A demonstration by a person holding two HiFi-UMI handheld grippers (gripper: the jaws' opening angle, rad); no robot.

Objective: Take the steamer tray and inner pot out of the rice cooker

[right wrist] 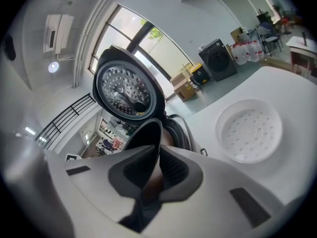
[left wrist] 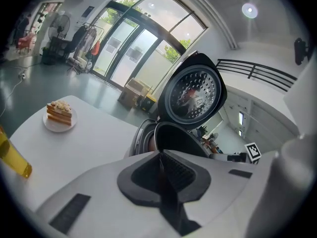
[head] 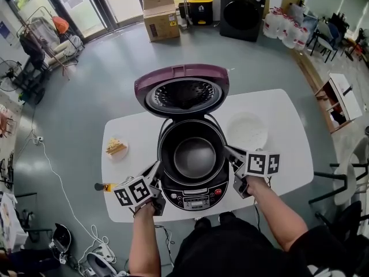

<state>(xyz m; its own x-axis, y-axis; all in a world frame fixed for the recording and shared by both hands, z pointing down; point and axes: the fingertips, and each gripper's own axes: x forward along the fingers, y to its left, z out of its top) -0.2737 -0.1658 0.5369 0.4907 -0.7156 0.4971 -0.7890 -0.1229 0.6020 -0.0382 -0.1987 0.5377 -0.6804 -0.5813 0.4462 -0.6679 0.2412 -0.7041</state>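
The rice cooker point(head: 193, 198) stands open at the table's near edge, its maroon lid point(head: 181, 88) tipped back. The dark inner pot point(head: 195, 157) sits in it. My left gripper point(head: 158, 170) is shut on the pot's left rim, and my right gripper point(head: 229, 153) is shut on its right rim. In the left gripper view the left gripper point(left wrist: 161, 157) pinches the thin pot wall point(left wrist: 173, 138), whose rim shows a little above the cooker's opening. The right gripper point(right wrist: 159, 152) clamps the pot wall point(right wrist: 146, 133) the same way. The white steamer tray point(head: 247, 130) point(right wrist: 250, 130) lies on the table to the cooker's right.
A small plate with a slice of cake point(head: 116, 148) point(left wrist: 60, 114) sits on the white table point(head: 288, 154) to the left. A yellow object point(left wrist: 12, 157) lies near the table's left front edge. Chairs stand off the table's right side.
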